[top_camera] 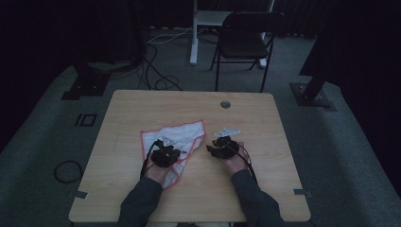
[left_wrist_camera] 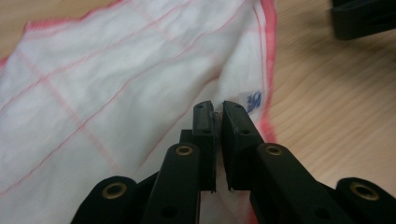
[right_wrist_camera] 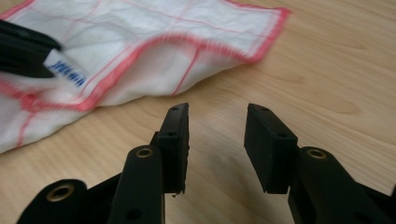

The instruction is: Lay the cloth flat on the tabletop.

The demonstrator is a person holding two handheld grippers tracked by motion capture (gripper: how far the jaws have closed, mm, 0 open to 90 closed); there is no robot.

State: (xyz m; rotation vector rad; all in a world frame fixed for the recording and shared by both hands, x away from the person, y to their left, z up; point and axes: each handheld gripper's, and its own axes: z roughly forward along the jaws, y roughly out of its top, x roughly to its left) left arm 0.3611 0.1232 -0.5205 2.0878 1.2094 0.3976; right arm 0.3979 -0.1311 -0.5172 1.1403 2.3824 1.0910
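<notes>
Now I see my left hand-held gripper [left_wrist_camera: 218,108] reaching low over the desk [top_camera: 265,132], pinched on the white red-edged cloth [left_wrist_camera: 116,88] lying there; my right hand-held gripper [right_wrist_camera: 217,116] hovers beside it, jaws apart, empty.

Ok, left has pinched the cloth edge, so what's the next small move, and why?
Probably bring the right gripper to the cloth and pinch its near red hem. Its jaws stand open over bare table, while the left gripper is shut on the edge by the label.

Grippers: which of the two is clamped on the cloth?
The left gripper: its jaws pinch a fold of the white, red-edged cloth near the blue-printed tag. The right gripper stands open over bare table, beside the cloth.
</notes>
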